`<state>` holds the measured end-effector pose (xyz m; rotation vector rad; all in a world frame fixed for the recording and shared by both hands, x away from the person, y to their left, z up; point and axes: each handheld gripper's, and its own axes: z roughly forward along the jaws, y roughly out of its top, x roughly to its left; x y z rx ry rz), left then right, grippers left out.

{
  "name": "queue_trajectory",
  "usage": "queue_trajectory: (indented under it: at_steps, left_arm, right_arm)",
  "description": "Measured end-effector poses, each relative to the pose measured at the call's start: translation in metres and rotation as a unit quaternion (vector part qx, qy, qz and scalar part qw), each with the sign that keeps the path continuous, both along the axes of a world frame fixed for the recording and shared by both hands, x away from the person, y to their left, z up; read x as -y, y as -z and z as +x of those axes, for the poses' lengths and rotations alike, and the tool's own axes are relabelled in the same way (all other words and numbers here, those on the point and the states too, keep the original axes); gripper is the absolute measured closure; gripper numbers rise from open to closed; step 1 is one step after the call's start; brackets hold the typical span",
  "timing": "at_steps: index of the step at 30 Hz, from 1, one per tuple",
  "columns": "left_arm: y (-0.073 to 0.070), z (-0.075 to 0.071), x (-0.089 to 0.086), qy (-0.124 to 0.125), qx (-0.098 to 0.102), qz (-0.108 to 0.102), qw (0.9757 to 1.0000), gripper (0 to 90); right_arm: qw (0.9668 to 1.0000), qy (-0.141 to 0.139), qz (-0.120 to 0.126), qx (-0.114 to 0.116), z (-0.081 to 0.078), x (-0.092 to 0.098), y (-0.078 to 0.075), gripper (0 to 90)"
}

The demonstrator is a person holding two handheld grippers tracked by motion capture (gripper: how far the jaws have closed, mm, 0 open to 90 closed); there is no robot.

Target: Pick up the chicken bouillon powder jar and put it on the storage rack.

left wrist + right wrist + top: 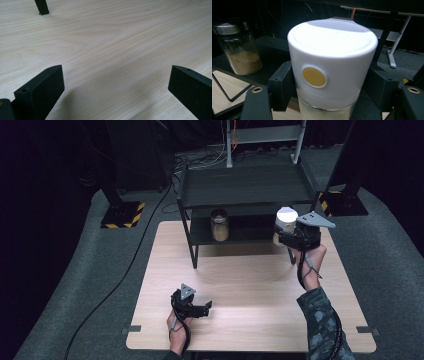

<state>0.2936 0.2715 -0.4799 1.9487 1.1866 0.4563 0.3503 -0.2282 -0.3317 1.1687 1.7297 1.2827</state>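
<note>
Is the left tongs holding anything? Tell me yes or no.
No: in the left gripper view the left tongs stand wide open over the bare wooden table, with nothing between the jaws.

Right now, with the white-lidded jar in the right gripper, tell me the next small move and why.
Probably ease the white-lidded jar forward onto the shelf's lower tier, beside the brown jar. The right gripper is clamped on it at that tier's front edge; the left gripper rests open on the table.

A: Where's the high view?
B: Above the near edge, facing forward and down over the table (250, 285) and shelf rack (245, 190)

A: The gripper views?
B: Left skims the tabletop close; right sits tight against the white-lidded jar (332, 62), which the high view shares
</note>
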Motion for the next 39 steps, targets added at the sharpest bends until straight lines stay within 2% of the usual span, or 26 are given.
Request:
queue_trajectory:
  at_steps: [19, 39]
  left_arm:
    - [0.0, 0.0, 0.0, 0.004, 0.0, 0.0, 1.0, 0.0]
    - [0.001, 0.0, -0.001, 0.003, 0.002, -0.006, 1.0, 0.0]
  right_arm:
    - [0.9999, -0.01, -0.002, -0.004, 0.023, -0.015, -0.007, 29.3]
    - [0.9998, -0.019, 0.001, -0.009, 0.042, -0.028, -0.002, 29.3]
